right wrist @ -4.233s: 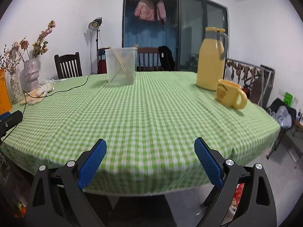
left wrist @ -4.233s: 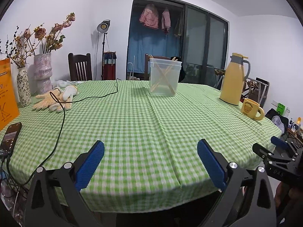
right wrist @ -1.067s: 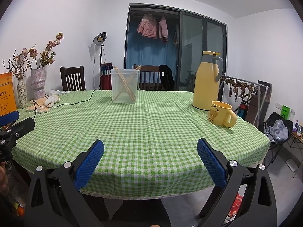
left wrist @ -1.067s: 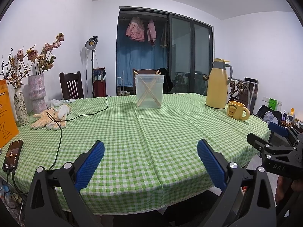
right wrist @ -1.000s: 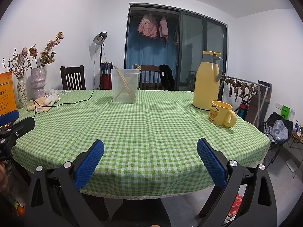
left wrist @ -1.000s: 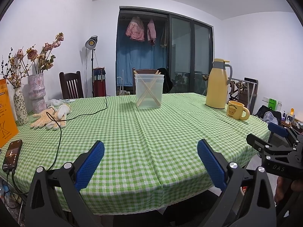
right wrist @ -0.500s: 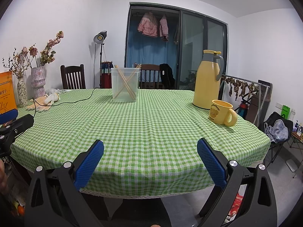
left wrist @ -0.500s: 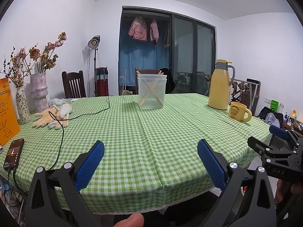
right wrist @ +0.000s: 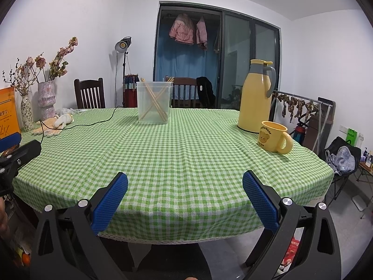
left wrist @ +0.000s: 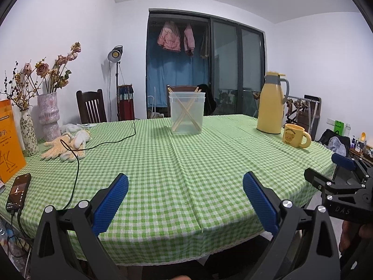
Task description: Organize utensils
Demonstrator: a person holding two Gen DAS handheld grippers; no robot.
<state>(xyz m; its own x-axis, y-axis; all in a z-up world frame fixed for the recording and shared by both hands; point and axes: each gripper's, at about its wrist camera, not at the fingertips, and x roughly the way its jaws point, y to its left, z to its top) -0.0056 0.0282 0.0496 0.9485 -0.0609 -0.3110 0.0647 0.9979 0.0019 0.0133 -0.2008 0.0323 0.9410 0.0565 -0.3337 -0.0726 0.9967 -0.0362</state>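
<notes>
A clear plastic container [left wrist: 187, 113] [right wrist: 153, 102] stands far back on the green checked table [left wrist: 181, 163] [right wrist: 186, 154]. Inside it, wooden chopsticks [left wrist: 186, 114] [right wrist: 155, 105] lean crossed. My left gripper [left wrist: 185, 200] hangs open over the table's near edge, nothing between its blue pads. My right gripper [right wrist: 184, 200] is also open and empty, just off the near edge. Each gripper shows at the edge of the other's view. Both are far from the container.
A yellow thermos [left wrist: 271, 102] [right wrist: 256, 99] and a yellow mug [left wrist: 295, 135] [right wrist: 275, 137] stand at the right. Work gloves [left wrist: 67, 145], a black cable [left wrist: 77, 163], a phone [left wrist: 18, 192], vases [left wrist: 49, 116] and an orange sign [left wrist: 9, 140] occupy the left.
Both grippers have drawn back from the table and risen since four seconds ago, so the near edge now shows. Over the last second they barely shift. Both stay open.
</notes>
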